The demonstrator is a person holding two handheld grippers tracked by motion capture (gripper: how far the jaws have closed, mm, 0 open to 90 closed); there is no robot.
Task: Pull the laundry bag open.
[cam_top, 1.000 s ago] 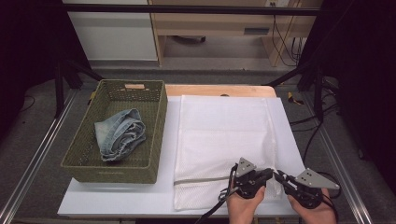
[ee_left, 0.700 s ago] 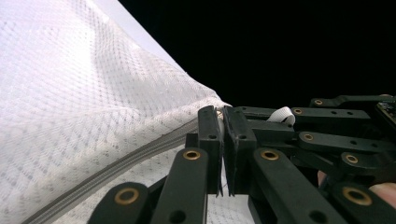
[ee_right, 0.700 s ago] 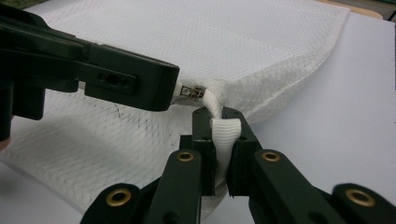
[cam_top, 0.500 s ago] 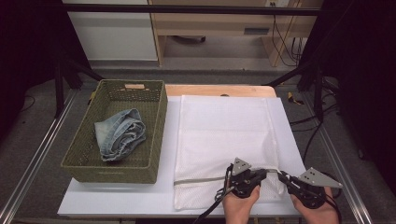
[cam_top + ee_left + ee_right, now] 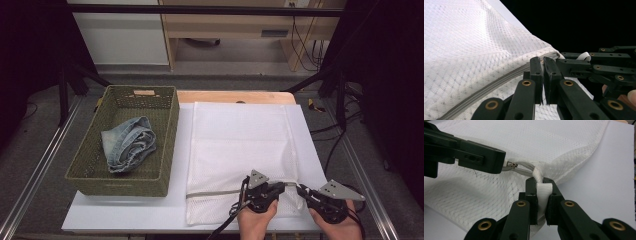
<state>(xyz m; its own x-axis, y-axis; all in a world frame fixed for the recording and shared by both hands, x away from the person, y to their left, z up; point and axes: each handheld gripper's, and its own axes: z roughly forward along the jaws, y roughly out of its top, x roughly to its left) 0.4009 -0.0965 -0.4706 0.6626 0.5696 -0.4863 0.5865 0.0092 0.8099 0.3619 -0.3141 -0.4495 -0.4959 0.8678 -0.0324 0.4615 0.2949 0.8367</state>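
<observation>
A white mesh laundry bag point(image 5: 240, 145) lies flat on the table, with a grey zipper point(image 5: 215, 192) running across its near end. My left gripper point(image 5: 281, 186) is shut on the small metal zipper pull point(image 5: 512, 165) at the zipper's right end; the left gripper view has the jaws pressed together at the zipper point(image 5: 499, 80), with my left gripper point(image 5: 542, 60) at its end. My right gripper point(image 5: 300, 189) is just to the right, shut on a white fabric loop point(image 5: 544, 192) sewn to the bag's corner. The two grippers point(image 5: 541, 181) point tip to tip, a short way apart.
A green woven basket point(image 5: 167, 135) stands left of the bag with folded blue jeans point(image 5: 127, 145) inside. The white tabletop point(image 5: 130, 210) shows bare in front of the basket and in a strip right of the bag. Metal rails run along both table sides.
</observation>
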